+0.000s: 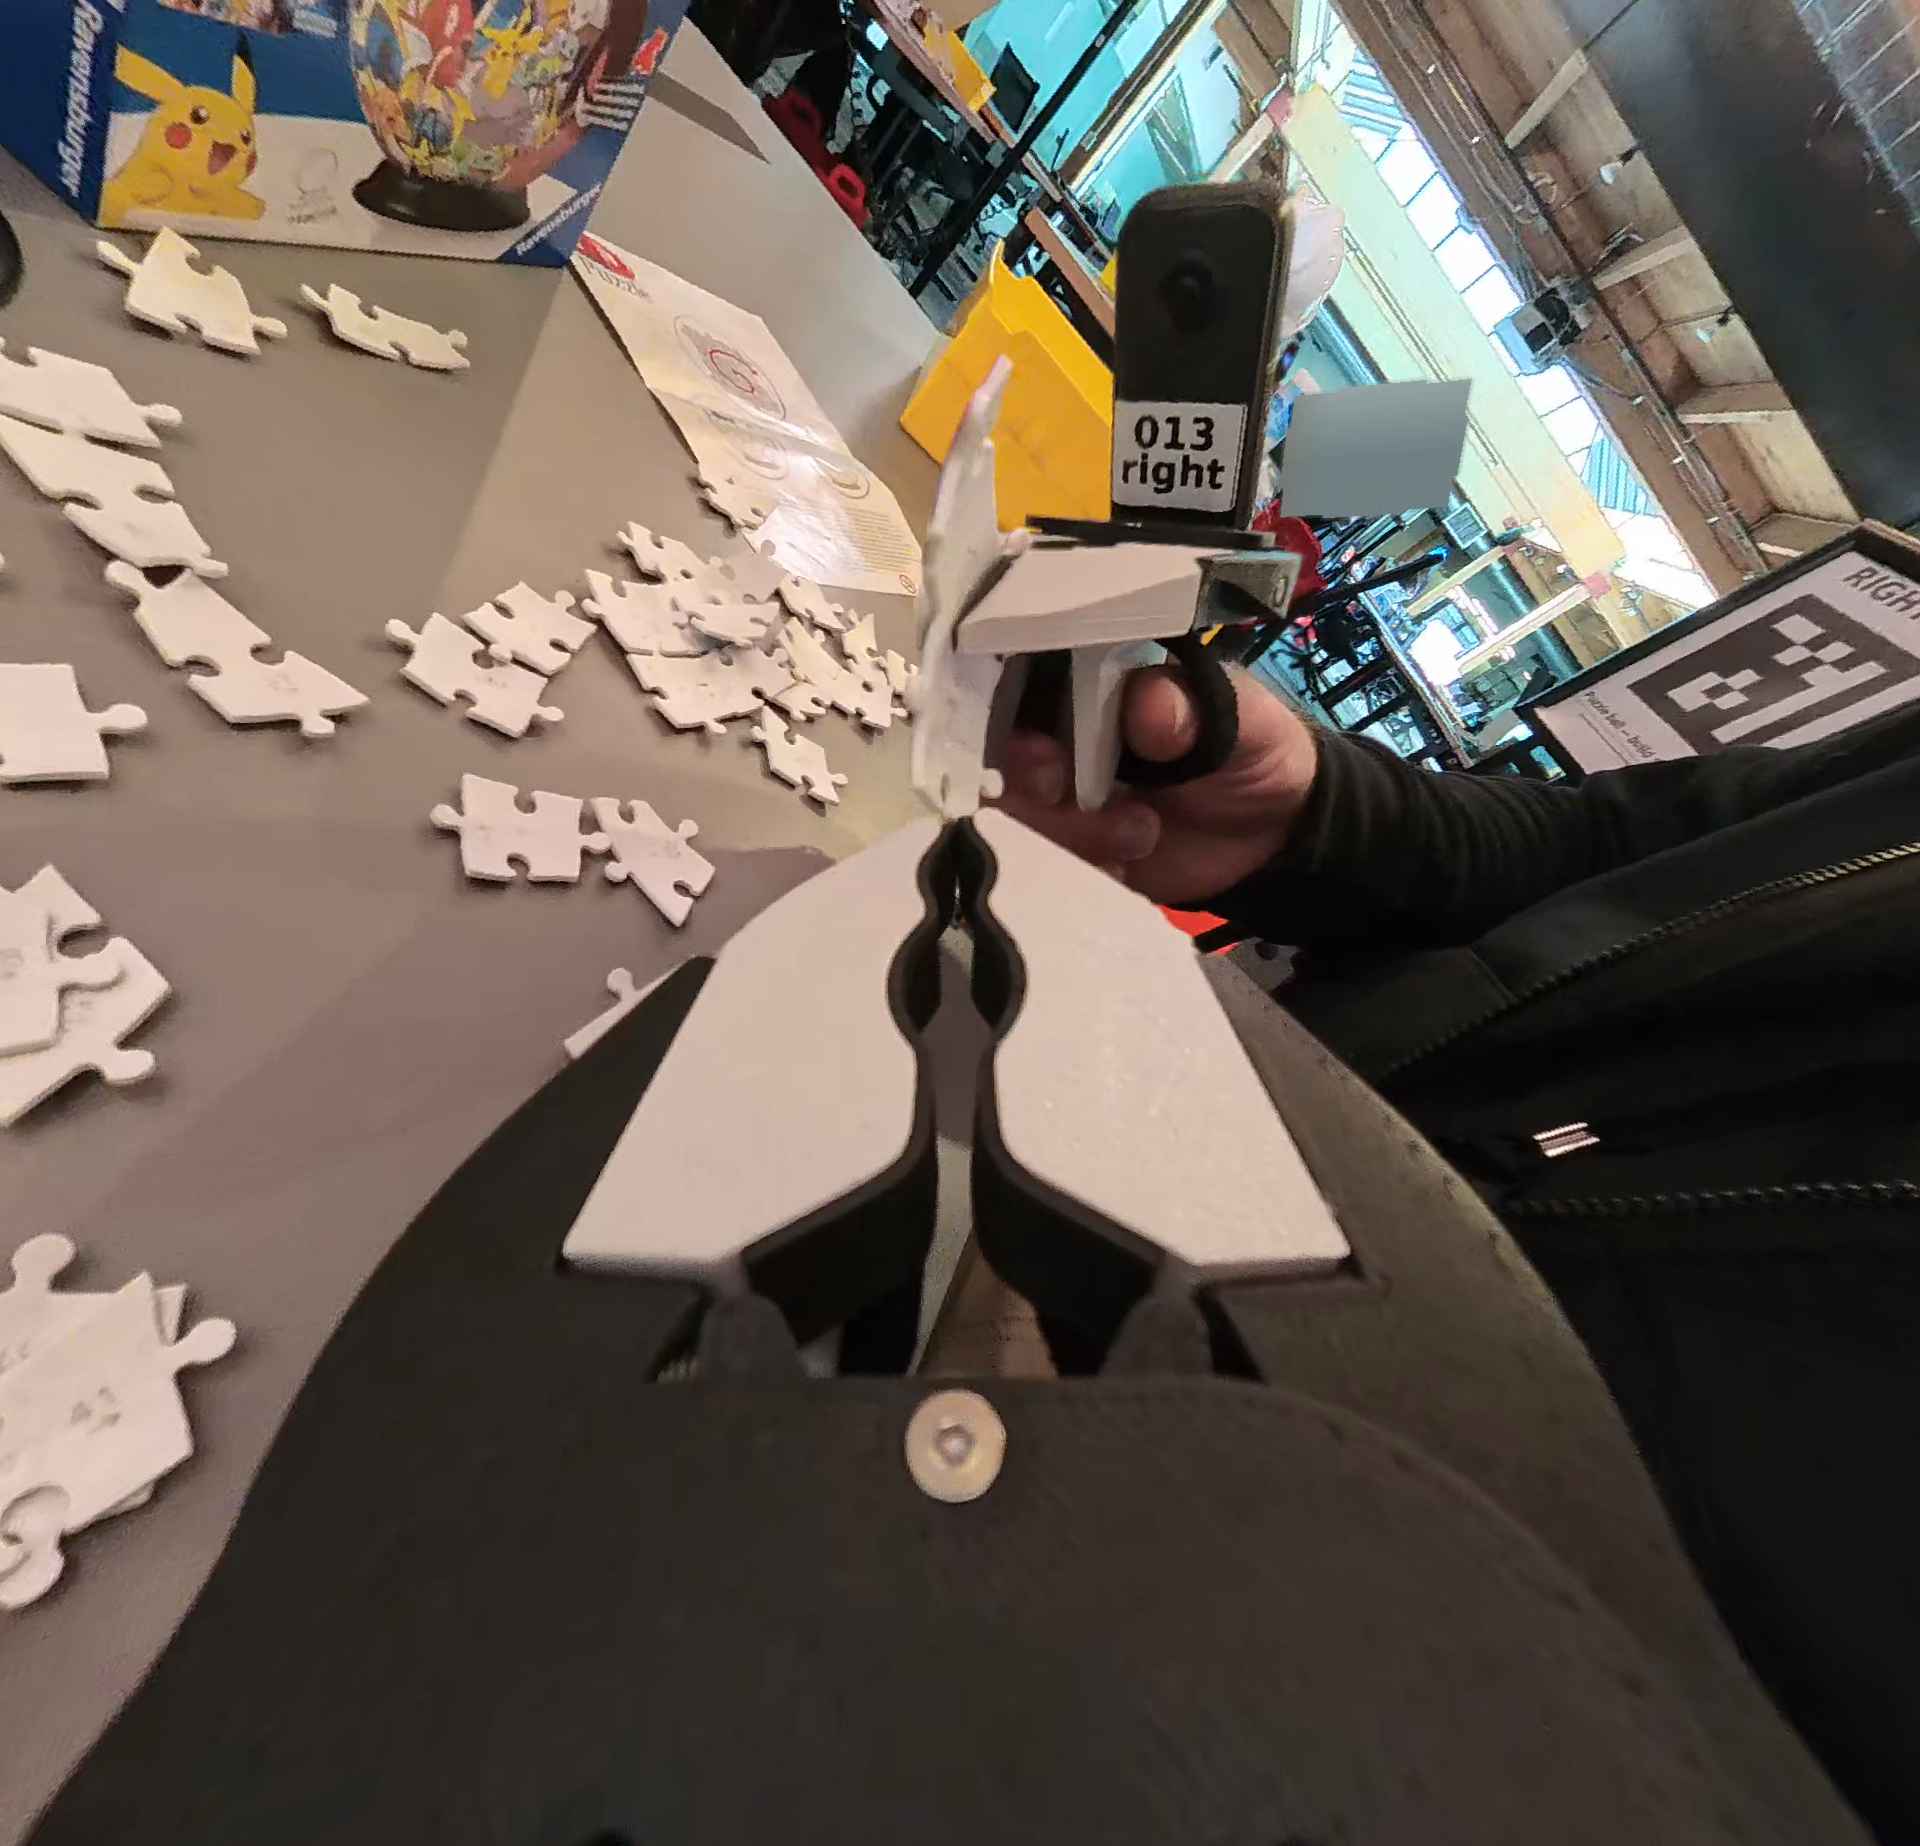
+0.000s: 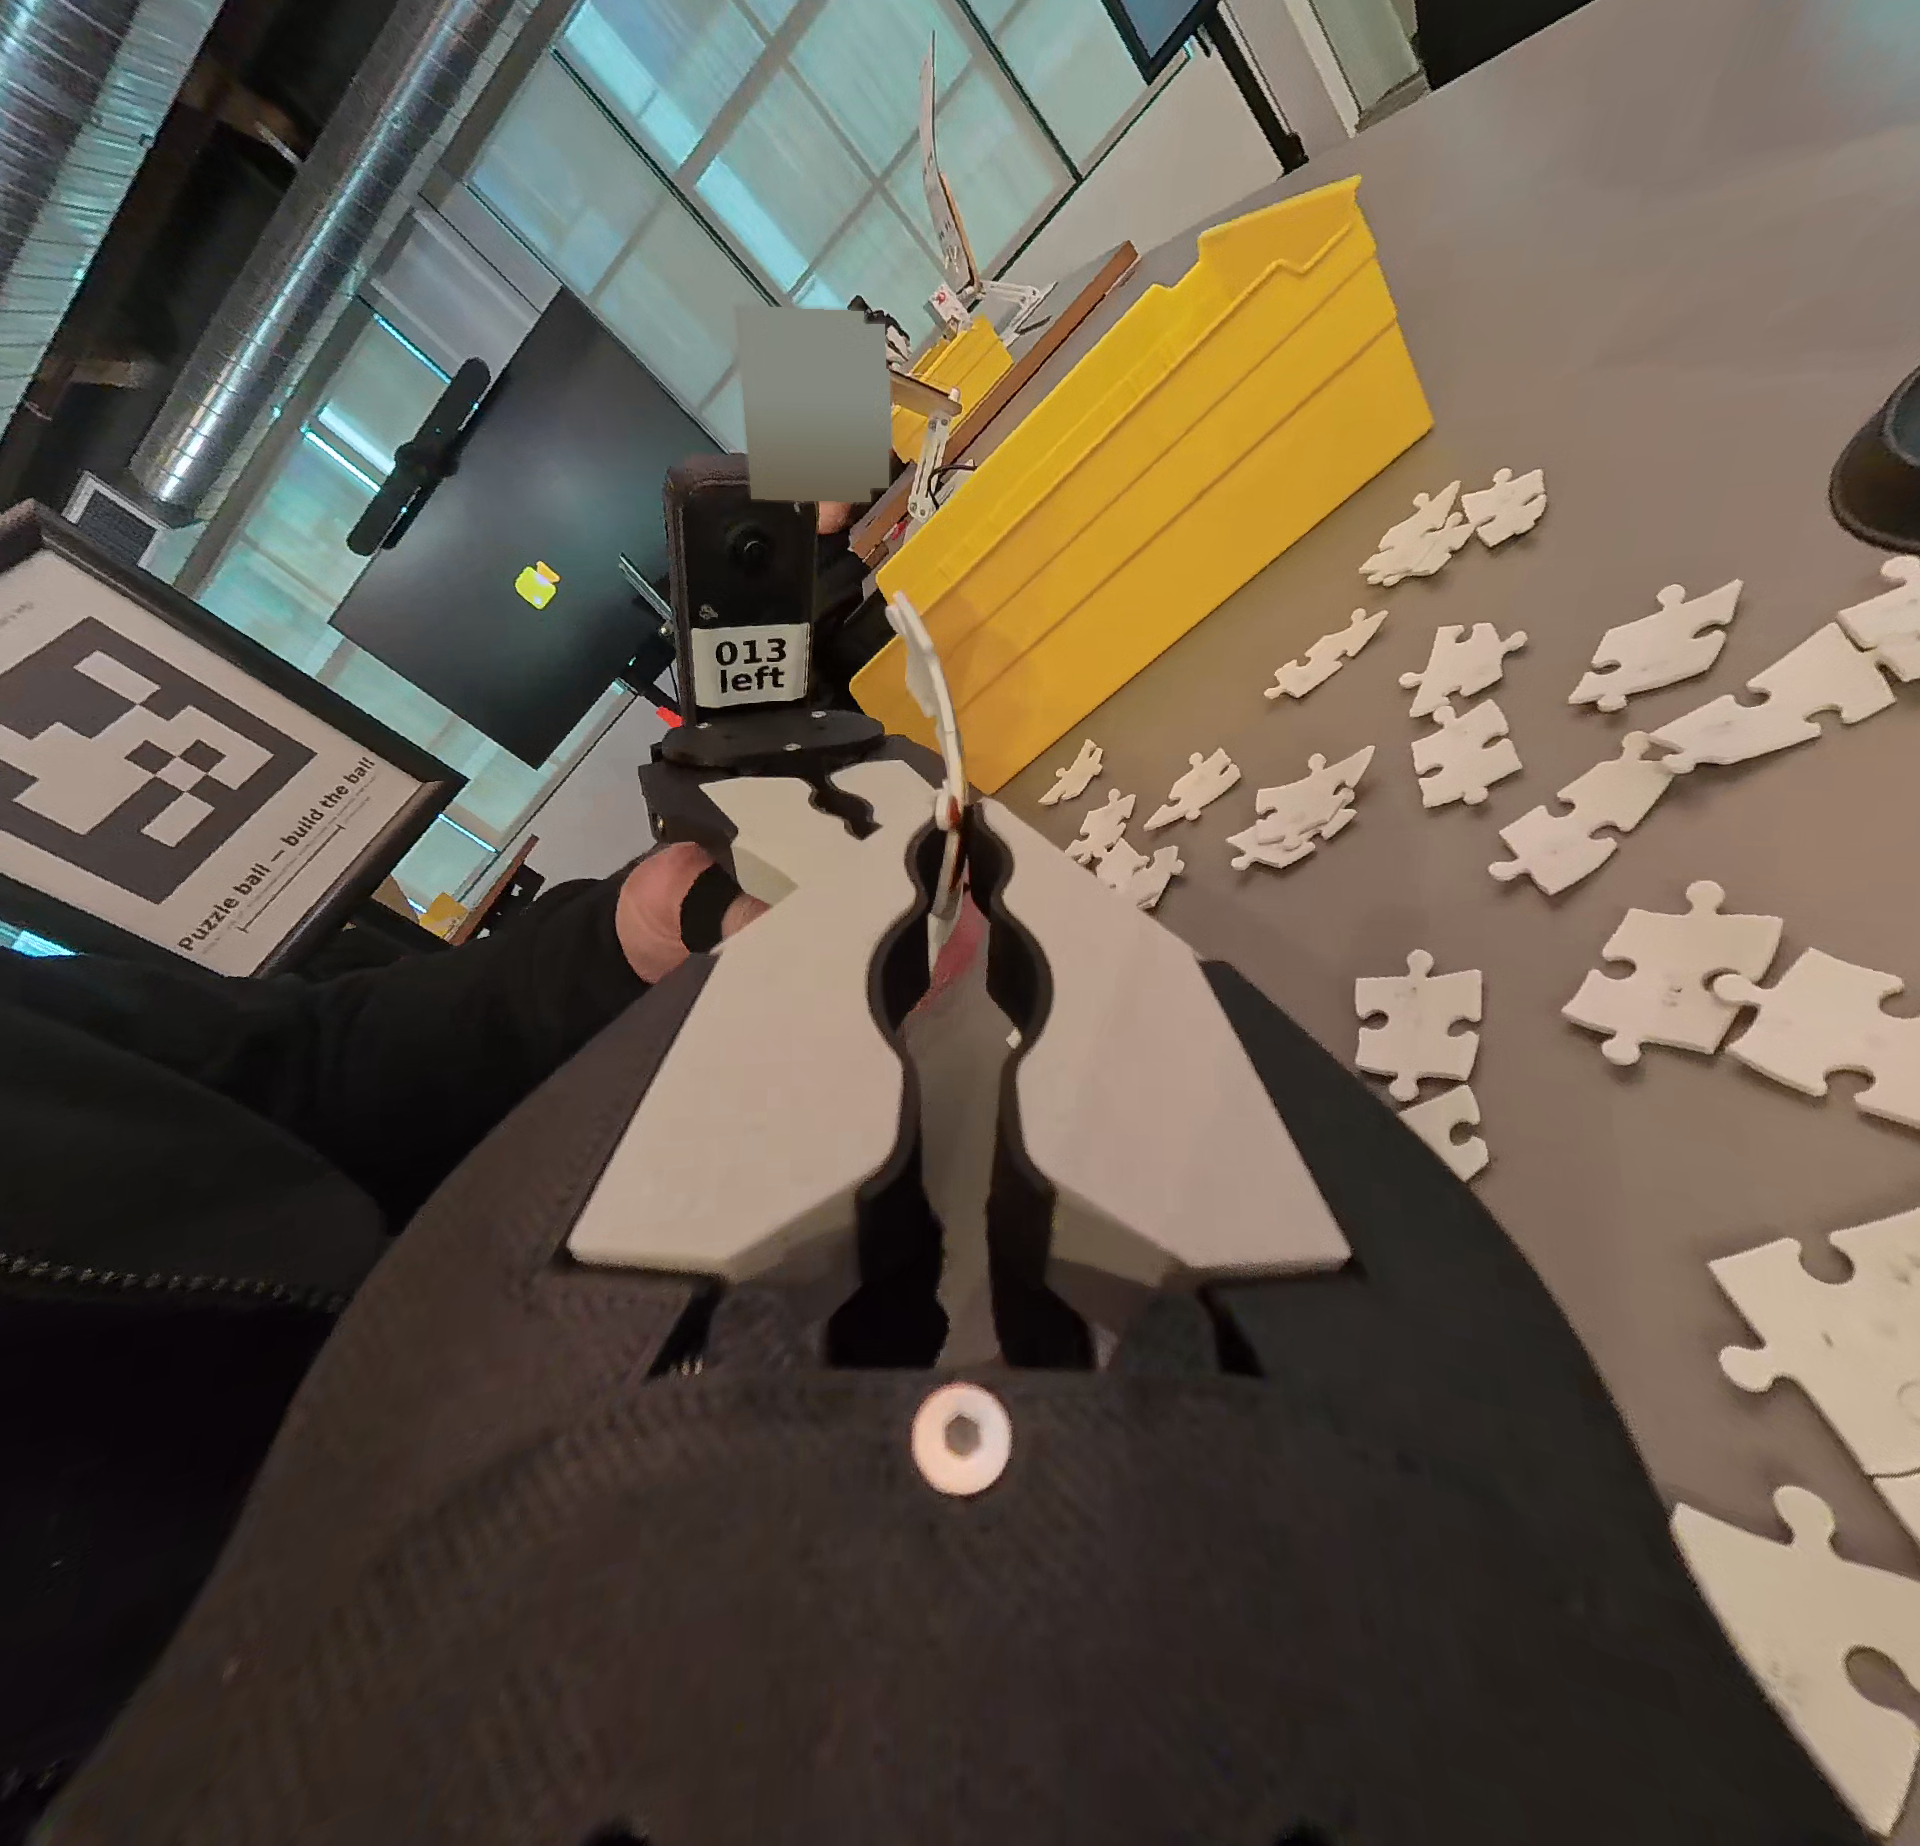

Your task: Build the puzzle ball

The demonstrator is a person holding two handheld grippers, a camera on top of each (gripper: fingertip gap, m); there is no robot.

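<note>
A short strip of joined puzzle pieces [image 1: 966, 487], white backs showing, is held upright above the grey table [image 1: 312, 861]. My right gripper [image 1: 987, 575] is shut on the strip's middle; in the right wrist view [image 2: 961, 820] the strip [image 2: 930, 674] rises out of its jaws. My left gripper [image 1: 958, 840] is closed, and its tips pinch the strip's lower tab. It also shows in the right wrist view [image 2: 914, 794], meeting the strip from the left. Loose white pieces [image 1: 499, 674] lie scattered on the table.
The puzzle box [image 1: 343, 82] stands at the back left beside an instruction sheet [image 1: 748, 394]. A yellow bin [image 2: 1143, 508] sits at the table's far edge. A framed marker sign [image 2: 156, 757] stands near the person. More pieces [image 2: 1455, 747] and a black base [image 2: 1881, 487] lie on the right.
</note>
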